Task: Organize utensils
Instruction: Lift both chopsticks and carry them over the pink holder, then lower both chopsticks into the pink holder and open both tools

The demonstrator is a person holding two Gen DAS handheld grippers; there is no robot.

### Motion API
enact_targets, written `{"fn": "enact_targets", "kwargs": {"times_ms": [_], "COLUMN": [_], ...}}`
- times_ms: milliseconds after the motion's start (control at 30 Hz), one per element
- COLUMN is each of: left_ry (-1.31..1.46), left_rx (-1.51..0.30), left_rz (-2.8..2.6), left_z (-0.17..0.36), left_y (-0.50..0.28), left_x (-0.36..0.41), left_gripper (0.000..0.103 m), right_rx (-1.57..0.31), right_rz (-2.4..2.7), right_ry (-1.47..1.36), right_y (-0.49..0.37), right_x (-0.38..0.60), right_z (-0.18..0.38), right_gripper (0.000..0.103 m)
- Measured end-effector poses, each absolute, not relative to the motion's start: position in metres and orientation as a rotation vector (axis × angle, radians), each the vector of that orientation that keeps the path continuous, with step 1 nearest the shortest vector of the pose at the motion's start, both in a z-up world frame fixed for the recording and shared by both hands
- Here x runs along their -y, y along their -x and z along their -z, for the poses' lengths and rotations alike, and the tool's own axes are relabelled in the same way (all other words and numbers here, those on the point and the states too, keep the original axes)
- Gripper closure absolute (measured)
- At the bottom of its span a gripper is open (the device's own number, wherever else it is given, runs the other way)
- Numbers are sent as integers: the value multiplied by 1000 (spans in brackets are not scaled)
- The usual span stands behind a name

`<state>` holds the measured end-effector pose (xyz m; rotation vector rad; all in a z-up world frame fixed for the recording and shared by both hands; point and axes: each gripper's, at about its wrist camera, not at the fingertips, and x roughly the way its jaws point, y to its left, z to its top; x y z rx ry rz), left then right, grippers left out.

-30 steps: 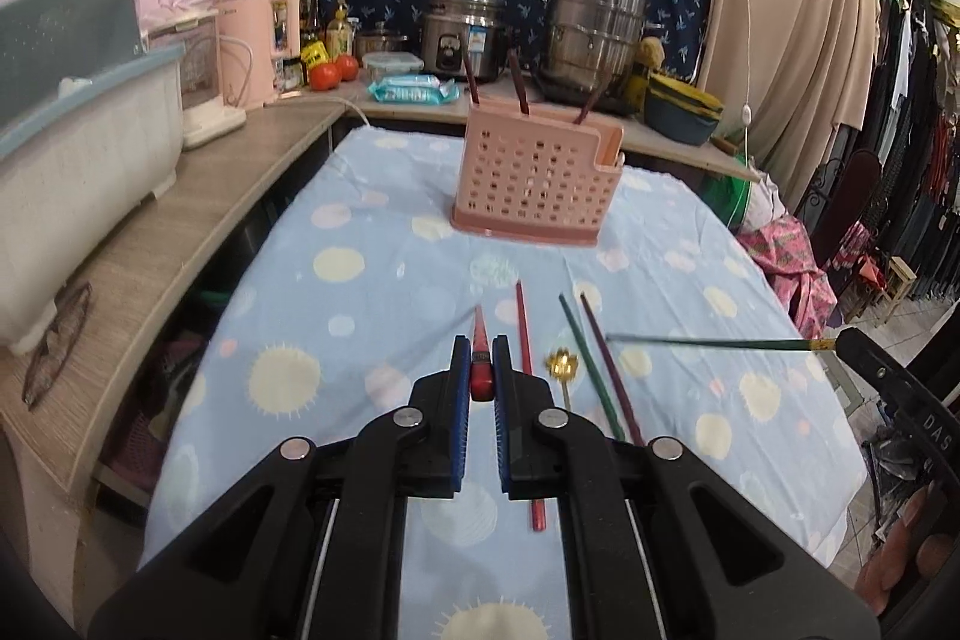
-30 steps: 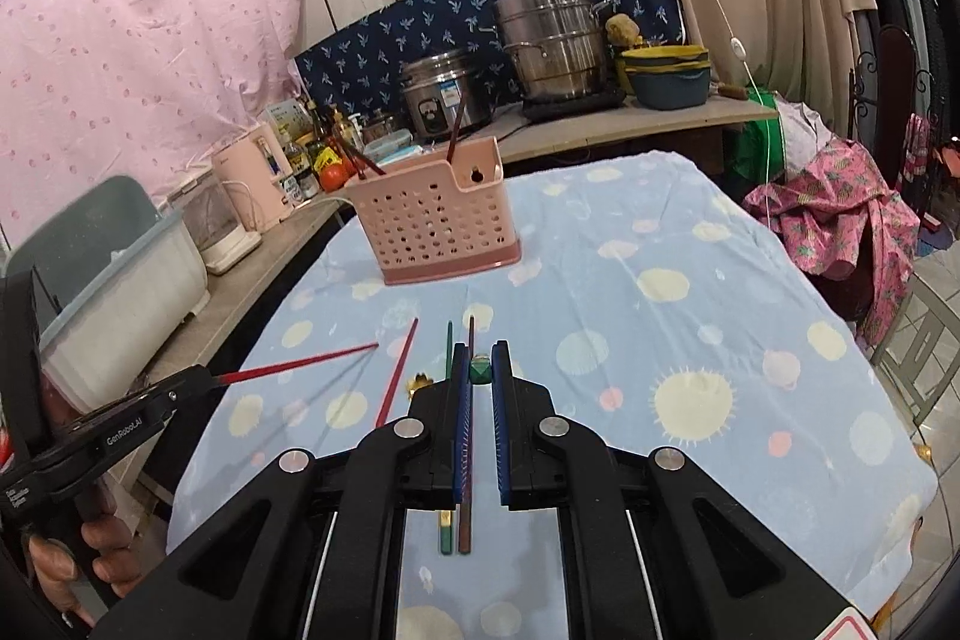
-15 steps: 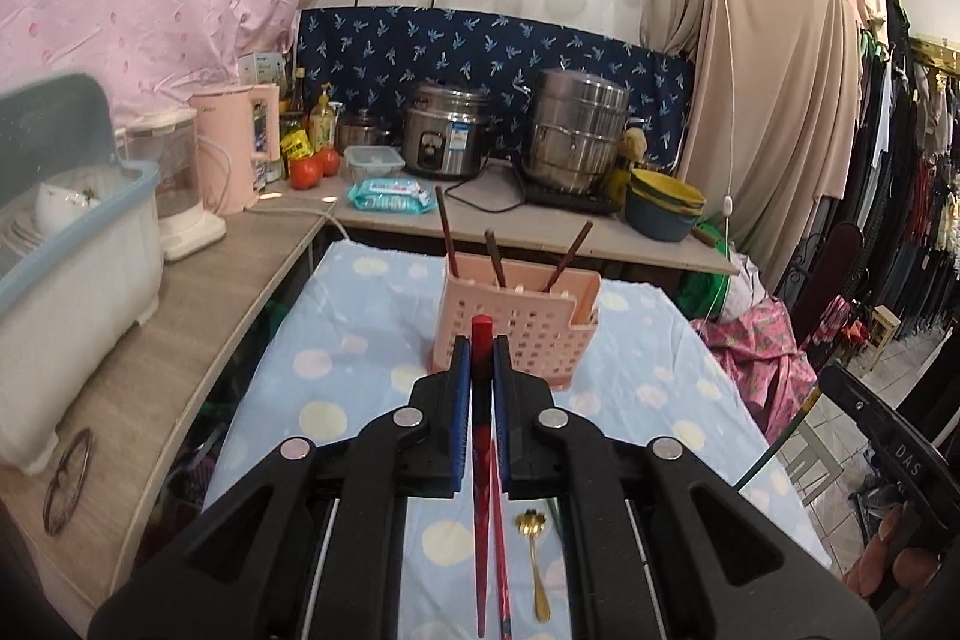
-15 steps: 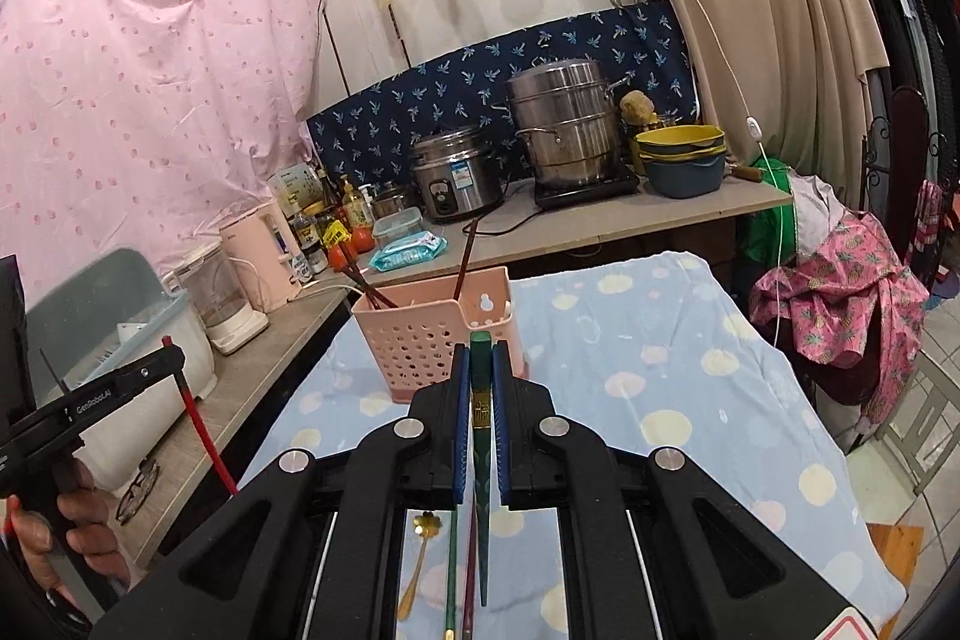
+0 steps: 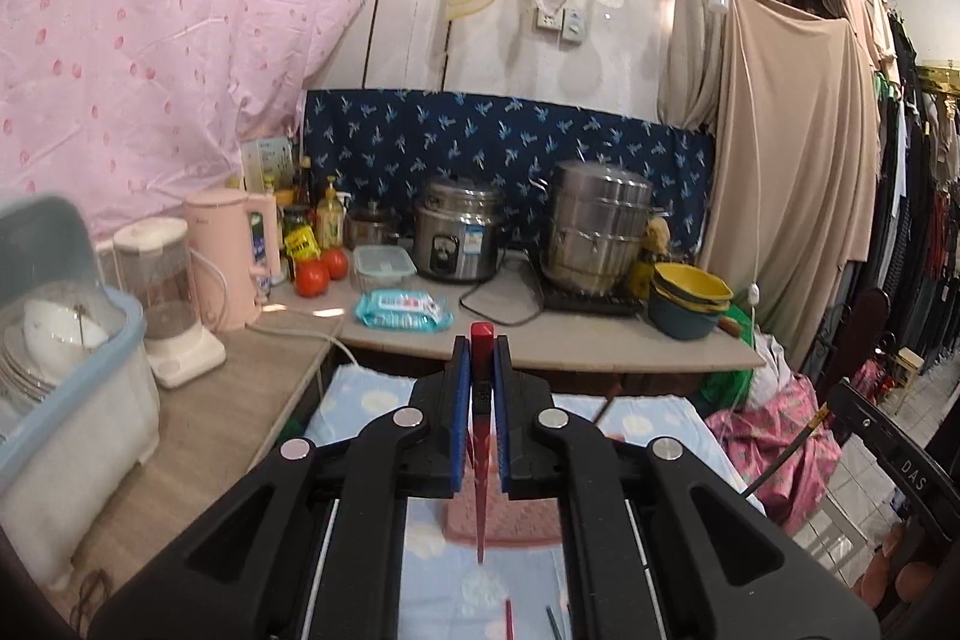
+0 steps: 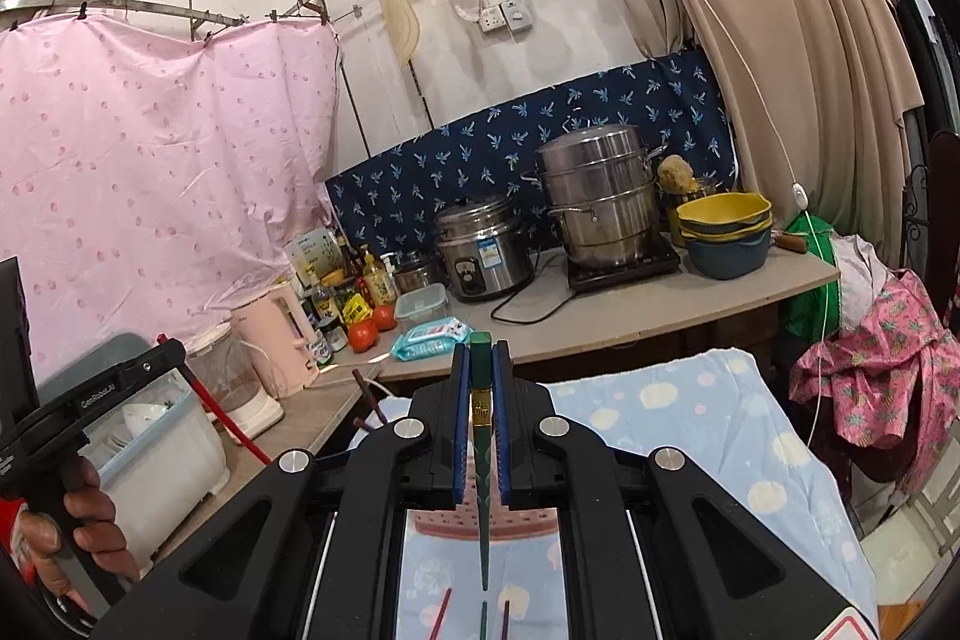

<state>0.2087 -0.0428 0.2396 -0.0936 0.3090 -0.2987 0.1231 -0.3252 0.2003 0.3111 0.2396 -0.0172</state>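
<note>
My left gripper [image 5: 482,349] is shut on a red chopstick [image 5: 480,490], which hangs tip-down between the blue pads. The pink utensil basket [image 5: 510,523] shows only partly, below and behind the fingers. My right gripper [image 6: 480,352] is shut on a green chopstick [image 6: 483,508] with a gold band, also tip-down above the pink basket [image 6: 441,520]. In the right wrist view the left gripper [image 6: 129,379] appears at the left edge, held by a hand [image 6: 84,520]. Loose chopsticks [image 6: 443,610] lie on the blue dotted tablecloth [image 6: 690,412].
Behind the table a counter [image 5: 600,340] carries a rice cooker [image 5: 459,238], a steel steamer pot [image 5: 597,226], stacked bowls [image 5: 690,301], a wipes pack [image 5: 402,310] and tomatoes [image 5: 312,277]. A pink kettle [image 5: 231,256], blender [image 5: 162,292] and dish rack [image 5: 66,370] stand left.
Both grippers rose off the table, each lifting its chopstick, and tilted up toward the counter. The chopsticks swung from lying flat to hanging tip-down; the basket dropped low in both views.
</note>
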Motion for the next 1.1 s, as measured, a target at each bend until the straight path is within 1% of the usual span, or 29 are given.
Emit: {"fn": "enact_targets", "kwargs": {"times_ms": [233,433,700,900,1100], "left_ry": [105,101,102,98,102], "left_rx": [-254,-259,-320,-375,-413], "left_rz": [289,301,308,312,315], "left_z": [-261,-254,-218,-191,-175], "left_y": [-256,-293,-333,-343,-346], "left_x": [52,71,88,91,92], "left_gripper": [96,96,96,96,95], "right_rx": [-183,-192,-302,-365,-397], "right_rz": [44,67,61,58,42], "right_ry": [-291,-264,-264,-279,-298], "right_y": [-177,-221,-265,-280,-284], "right_x": [333,337,337,339,338], "right_z": [-222,-221,-177,-148,-132], "right_gripper": [96,96,96,96,96]}}
